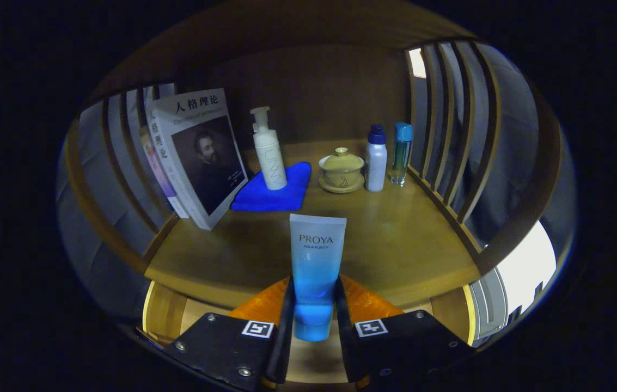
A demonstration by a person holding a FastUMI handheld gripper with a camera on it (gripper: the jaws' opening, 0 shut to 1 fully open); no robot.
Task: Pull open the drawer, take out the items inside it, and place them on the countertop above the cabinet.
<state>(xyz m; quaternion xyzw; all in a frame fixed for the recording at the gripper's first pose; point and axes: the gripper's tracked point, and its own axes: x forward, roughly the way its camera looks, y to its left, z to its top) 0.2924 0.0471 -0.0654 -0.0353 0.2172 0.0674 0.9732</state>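
Gripper (313, 313): both fingers press the lower body of the tube (316, 267), one on each side, just above its cap. Tube stands upright between the fingers, long axis vertical, cap end down, flat crimped end up, printed face toward the camera. It sits over the front edge of the countertop (395, 239), with the open drawer (166, 313) below.

Ahead of the tube the countertop is bare to the middle. Beyond: blue cloth (275, 190) with a pump bottle (269, 152) standing on it; lidded cup (341, 170) on a saucer; white bottle (376, 159) and clear bottle (401, 153) just beside each other near the right slats (450, 120). Books (194, 155) lean against the left slats.
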